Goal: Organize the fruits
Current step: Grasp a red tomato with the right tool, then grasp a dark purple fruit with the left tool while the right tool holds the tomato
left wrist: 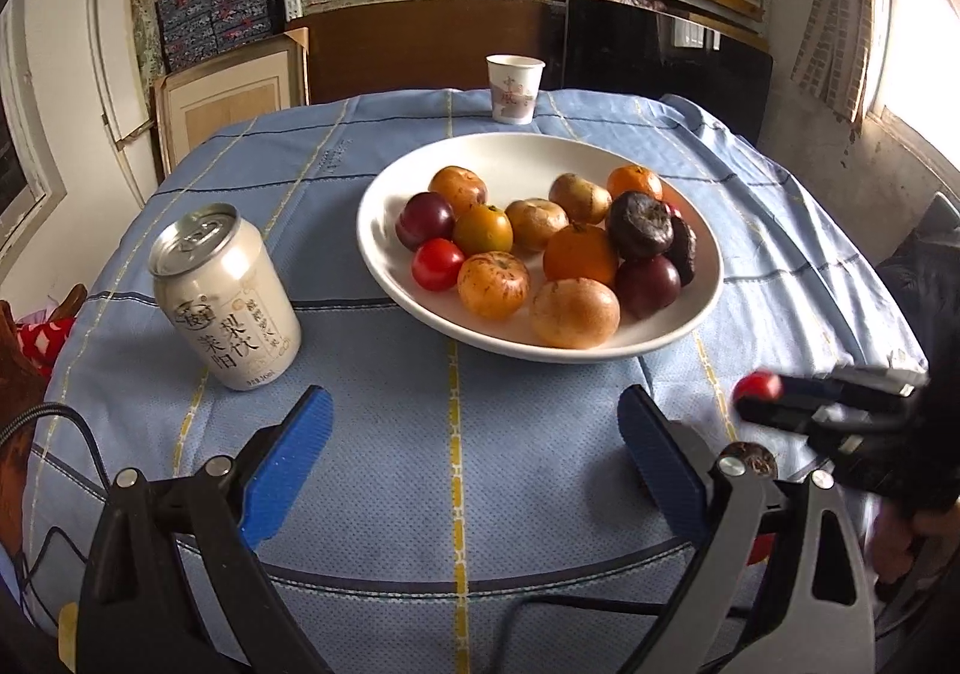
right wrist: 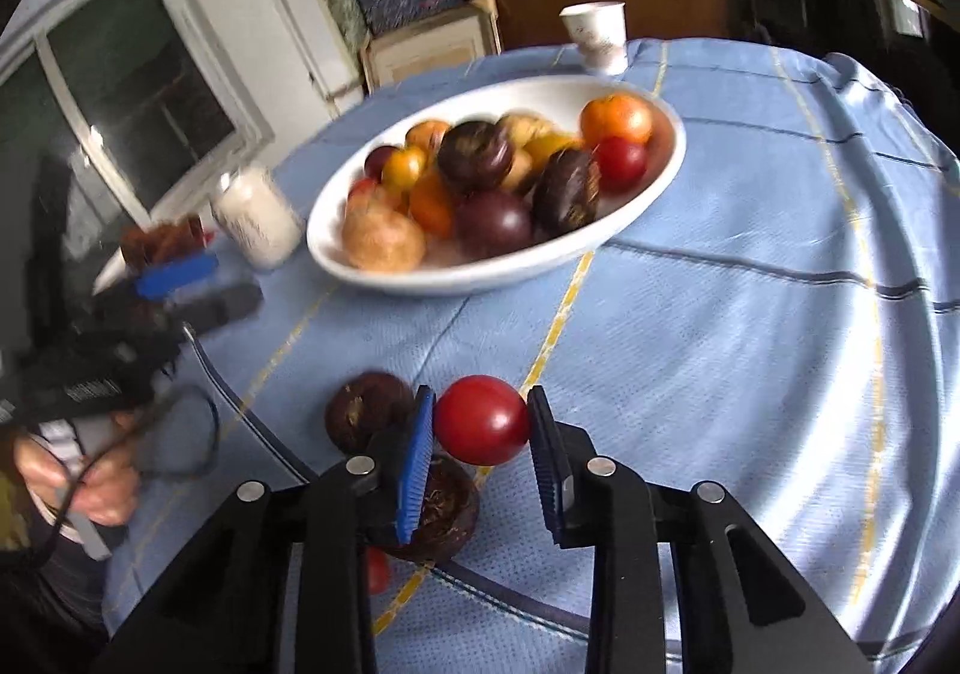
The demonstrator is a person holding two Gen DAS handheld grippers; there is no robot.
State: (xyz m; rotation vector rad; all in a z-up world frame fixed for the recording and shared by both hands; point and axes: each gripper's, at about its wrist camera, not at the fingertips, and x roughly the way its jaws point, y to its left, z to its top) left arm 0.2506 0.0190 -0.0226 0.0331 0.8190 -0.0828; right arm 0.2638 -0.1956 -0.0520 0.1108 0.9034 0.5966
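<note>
Right gripper (right wrist: 480,425) narrow, blue pads set against both flanks of a red tomato (right wrist: 483,421); reads as a grip, fruit held at the near edge of the table. Left gripper (left wrist: 474,455) wide, nothing between its fingers, hovering over bare blue tablecloth (left wrist: 540,404) near the table's front. White plate (right wrist: 666,176) sits farther in, ahead of the right gripper and slightly to its left in the right wrist view, piled with oranges, dark purple fruits and small red ones. Two dark brown fruits lie loose on the cloth just left of and under the right gripper: one (right wrist: 369,410) beside the left pad, one (right wrist: 444,518) below it. Key relation: plate lies straight beyond the held tomato, with open cloth between. Tomato is round, so no long axis to align. Right hand is the nearer to the loose fruit; left is free. Drink can (left wrist: 225,296) and paper cup (left wrist: 514,87) stand clear of that path. Judgement: carry to plate is next
</note>
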